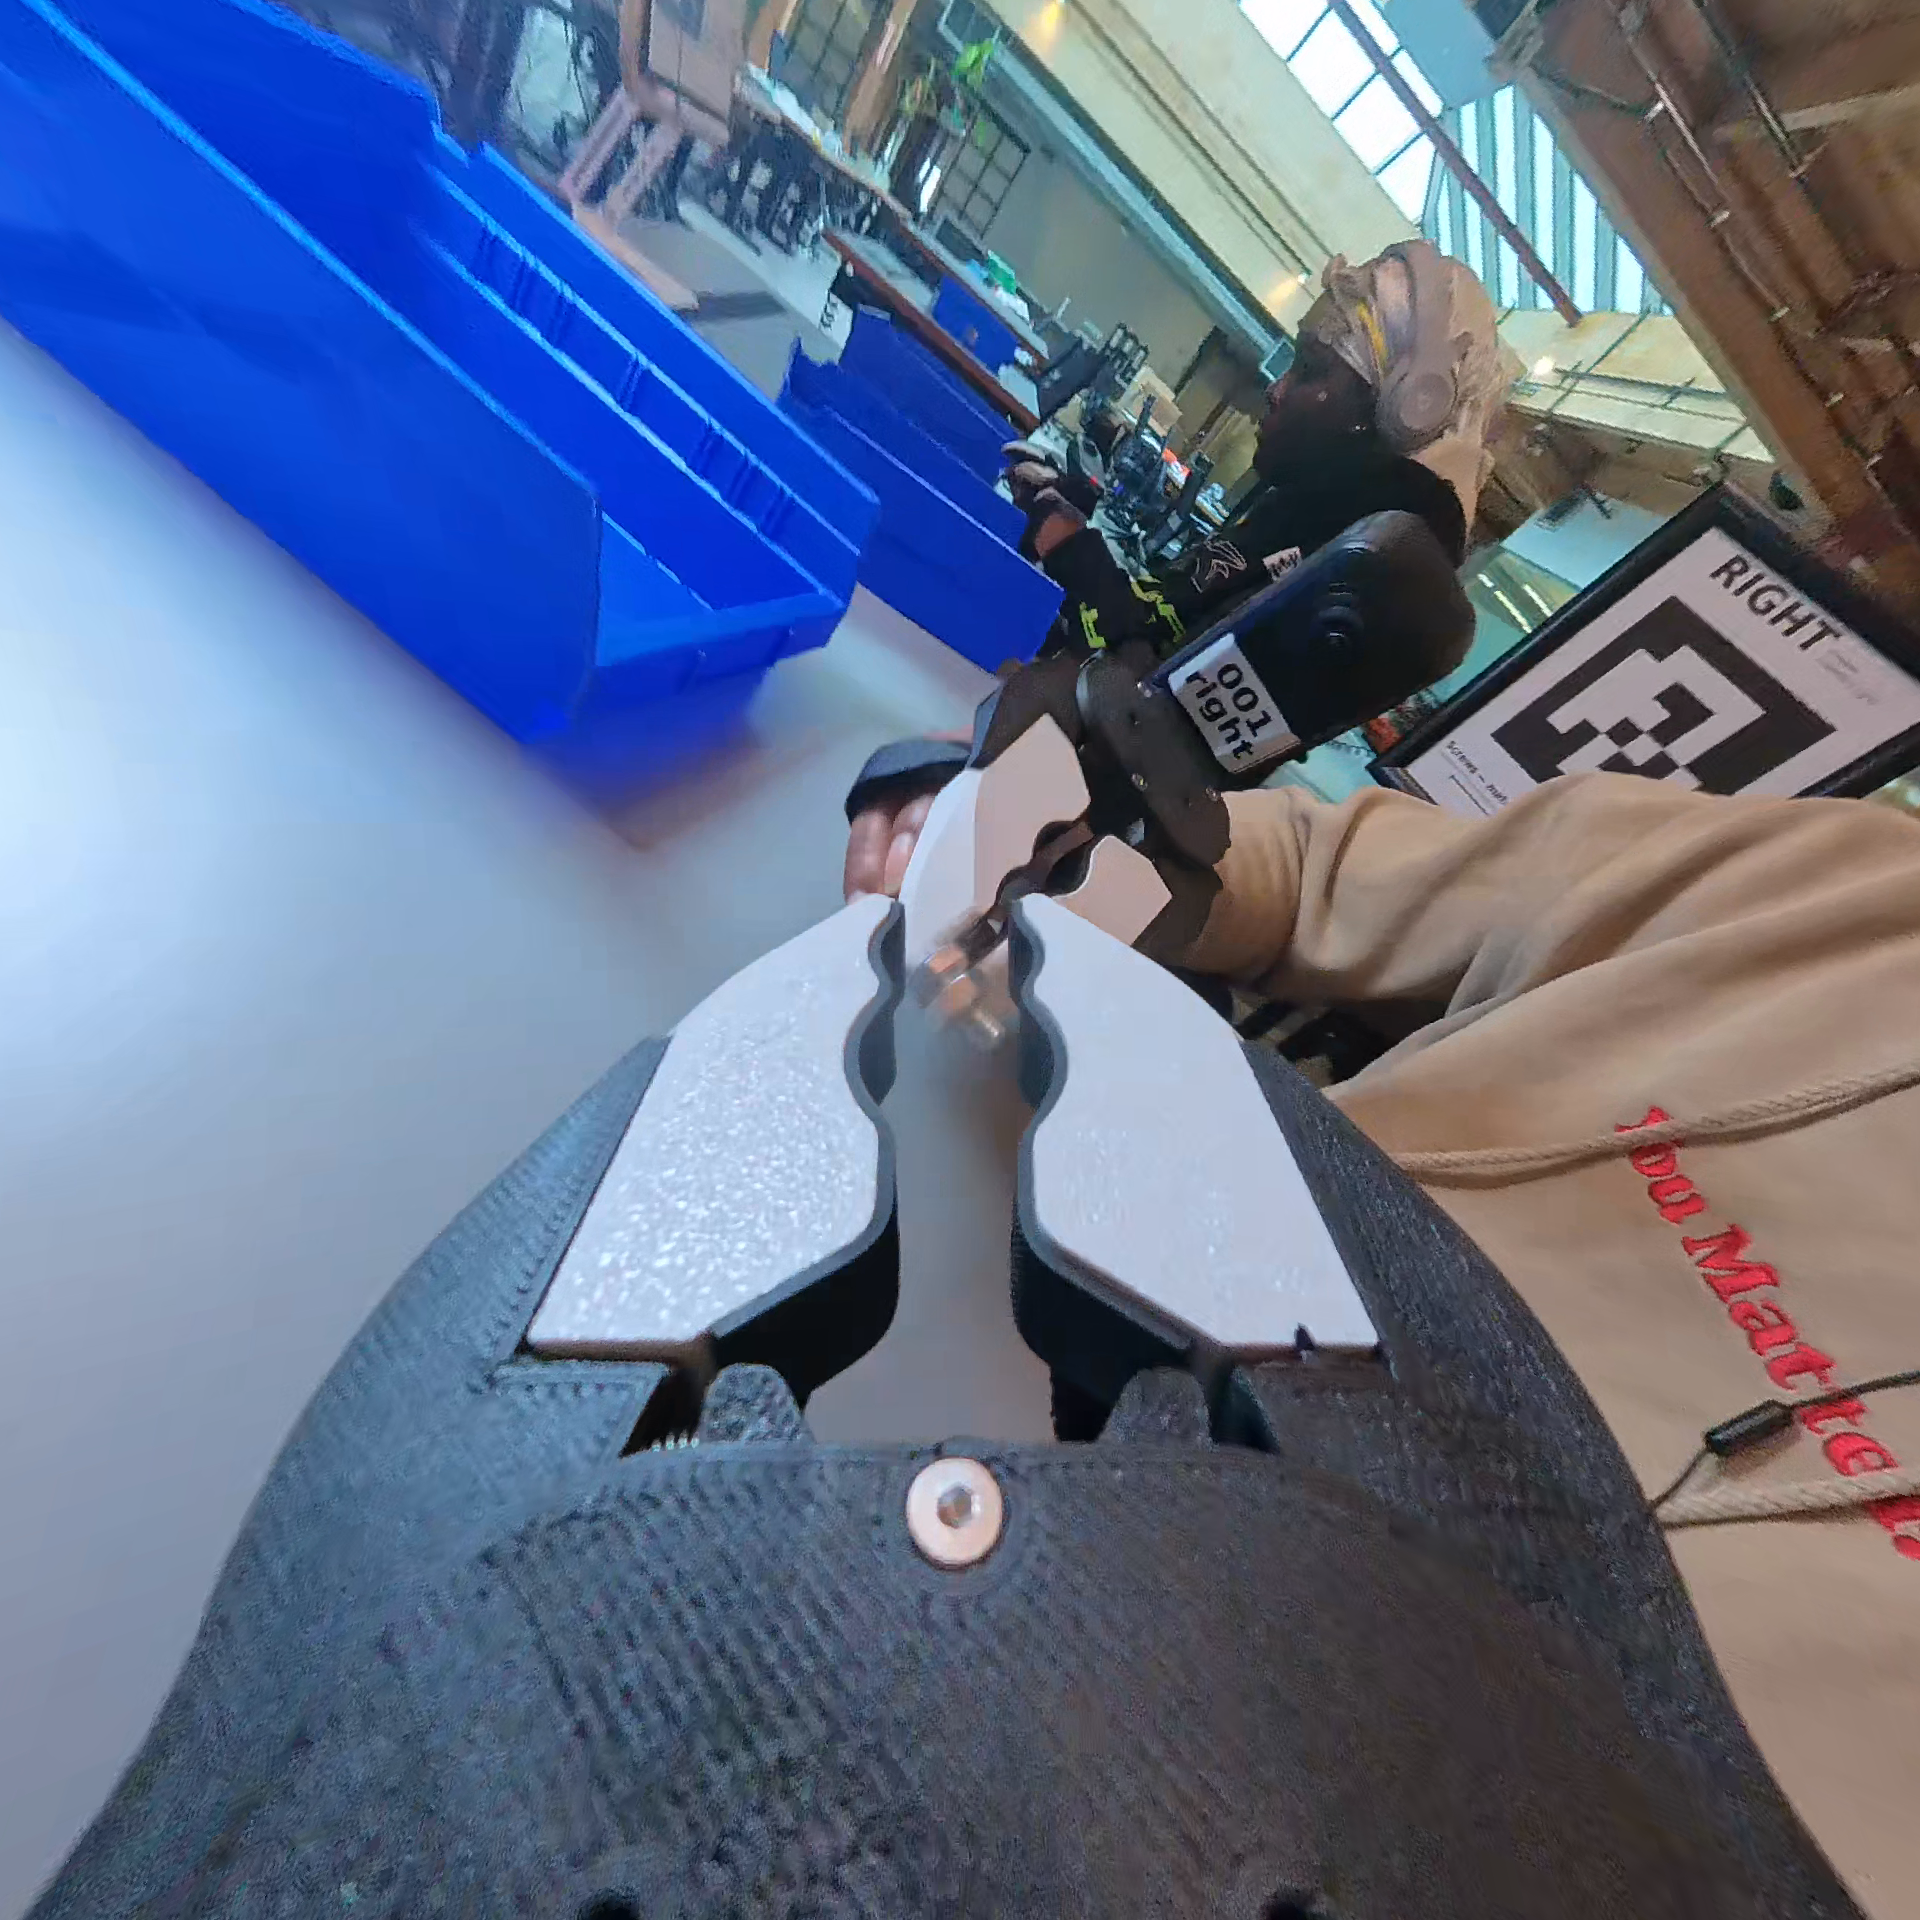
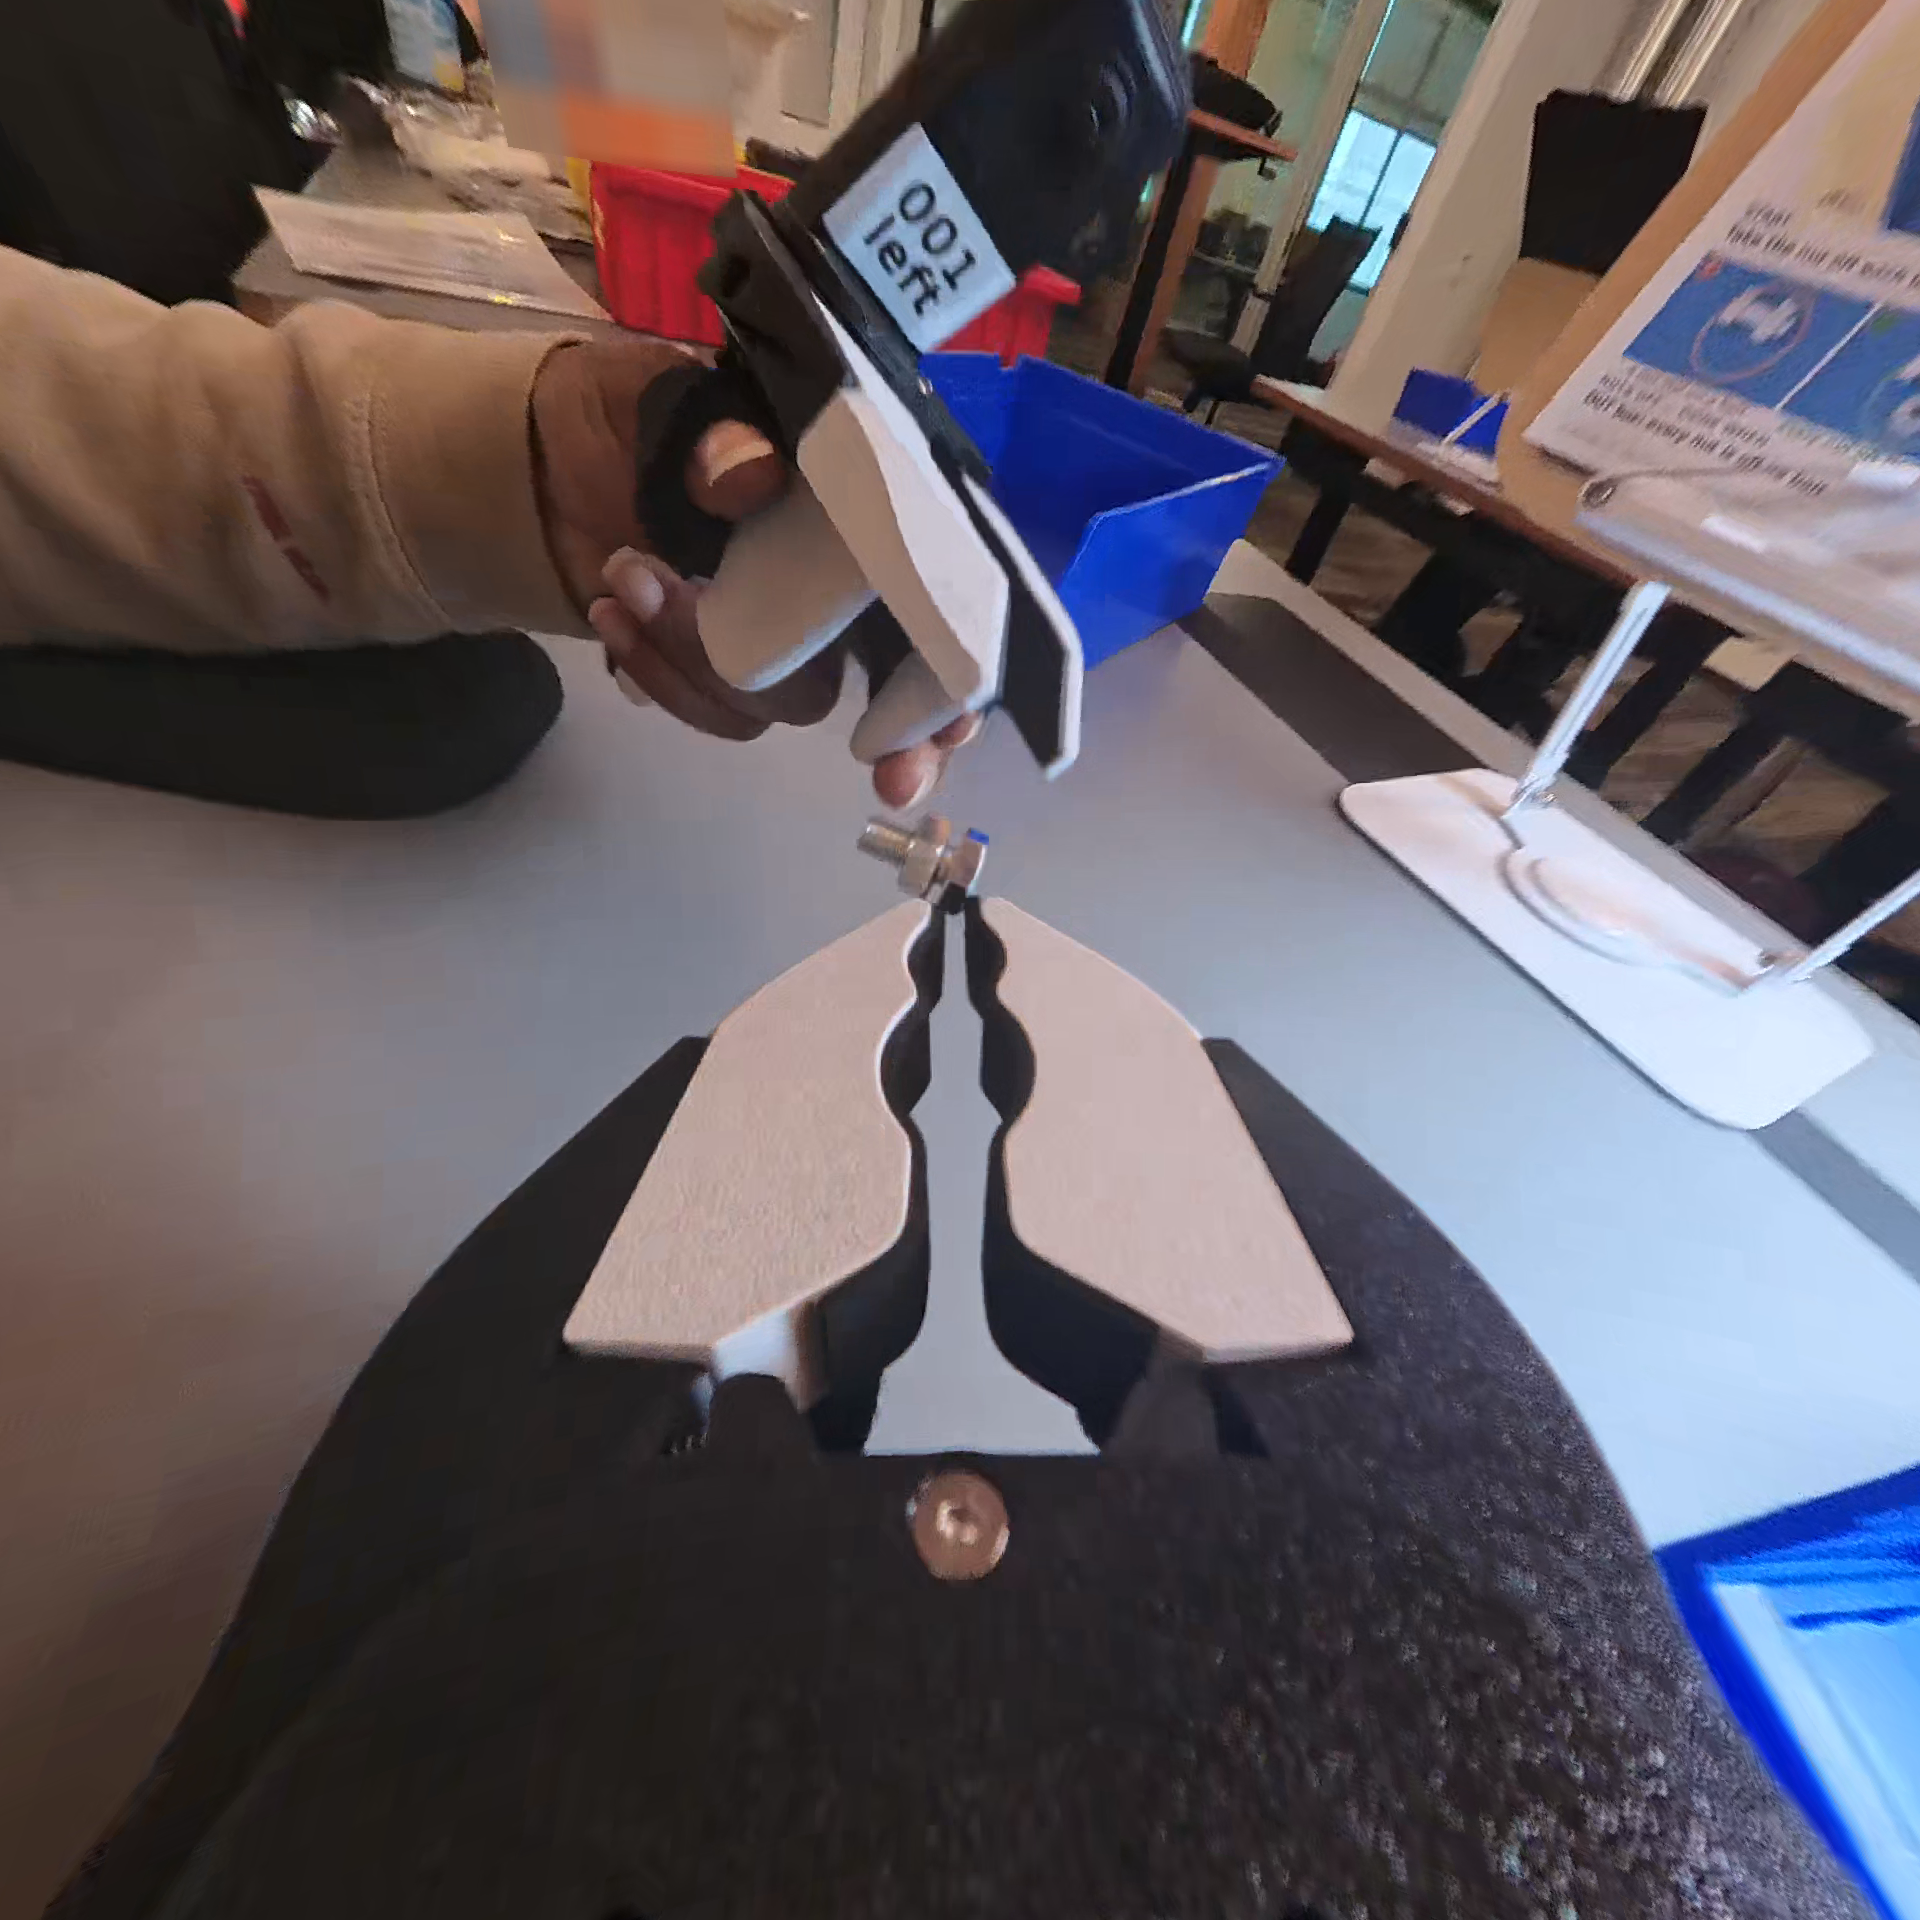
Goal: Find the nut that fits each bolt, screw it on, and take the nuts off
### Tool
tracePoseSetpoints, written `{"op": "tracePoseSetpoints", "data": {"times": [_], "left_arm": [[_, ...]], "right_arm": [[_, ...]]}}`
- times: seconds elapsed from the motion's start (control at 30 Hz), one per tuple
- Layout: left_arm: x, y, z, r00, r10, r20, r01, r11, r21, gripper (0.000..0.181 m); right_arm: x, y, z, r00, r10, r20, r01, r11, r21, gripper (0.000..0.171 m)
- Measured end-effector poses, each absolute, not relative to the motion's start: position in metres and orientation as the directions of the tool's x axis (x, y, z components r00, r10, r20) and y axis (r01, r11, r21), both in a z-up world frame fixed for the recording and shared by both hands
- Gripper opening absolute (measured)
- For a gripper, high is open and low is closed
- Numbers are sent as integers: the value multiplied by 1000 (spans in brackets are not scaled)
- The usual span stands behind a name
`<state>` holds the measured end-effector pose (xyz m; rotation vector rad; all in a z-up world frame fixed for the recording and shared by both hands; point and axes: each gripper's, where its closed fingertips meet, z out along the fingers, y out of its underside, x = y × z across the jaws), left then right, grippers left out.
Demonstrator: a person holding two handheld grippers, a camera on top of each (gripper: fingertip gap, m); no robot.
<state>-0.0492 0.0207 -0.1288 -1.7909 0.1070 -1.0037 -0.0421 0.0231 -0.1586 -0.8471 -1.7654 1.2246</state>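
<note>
Right gripper point(image 2: 951, 904): fingers drawn nearly together, tips pinching the head end of a small steel bolt point(image 2: 925, 850). The bolt is held in the air above the grey desk point(image 2: 312, 1039), clear of its surface.

Bolt's long axis runs crosswise to the right fingers, slanting from the pinched end at right to a free threaded end at upper left in the right wrist view. A nut point(image 2: 928, 854) with a washer-like flange sits part-way along the shank; the stub of thread beyond it is bare.

Left gripper point(image 2: 1023, 717) hangs just above the bolt in that view, pointing down at it, not touching. In its own view the left gripper point(image 1: 951, 935) has its fingers apart with a clear gap, and the bolt point(image 1: 956, 982) lies in that gap near the tips; contact with either pad not evident. Left is therefore the hand placed to take the nut, and the coming move depends on those fingers closing across the nut's flats, square to the bolt axis.

Materials: bolt and nut bright zinc-coloured metal, hex-faceted, likely slippery on small flats. Finger faces are matt white with a fine grain, backed by black scalloped pads; bodies are black ribbed printed plastic.

Blue plastic bins point(image 1: 520, 468) stand far left on the desk; a white wire document stand point(image 2: 1600, 935) at right.
</note>
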Motion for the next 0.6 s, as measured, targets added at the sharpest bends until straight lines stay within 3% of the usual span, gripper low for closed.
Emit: {"op": "tracePoseSetpoints", "data": {"times": [0.1, 0.2, 0.3, 0.47, 0.6], "left_arm": [[-53, 14, -130, 750, -536, 386, 188, -388, -903, 20], [-64, 17, -162, 853, -478, 208, -13, -418, -908, 14], [-60, 15, -162, 803, -520, 292, 53, -425, -903, 11], [-49, 5, -155, 791, -612, 14, -177, -251, -952, 20], [-36, 3, -152, 755, -613, -234, -376, -111, -920, 26]], "right_arm": [[-42, 21, -166, -487, 868, 100, 163, 203, -966, 3], [-42, 18, -178, -507, 861, -34, 266, 119, -957, 4], [-41, 16, -189, -525, 849, -55, 299, 123, -946, 4], [-39, 14, -179, -537, 822, -191, 326, -7, -945, 3], [-37, 13, -169, -546, 759, -356, 371, -162, -914, 3]]}}
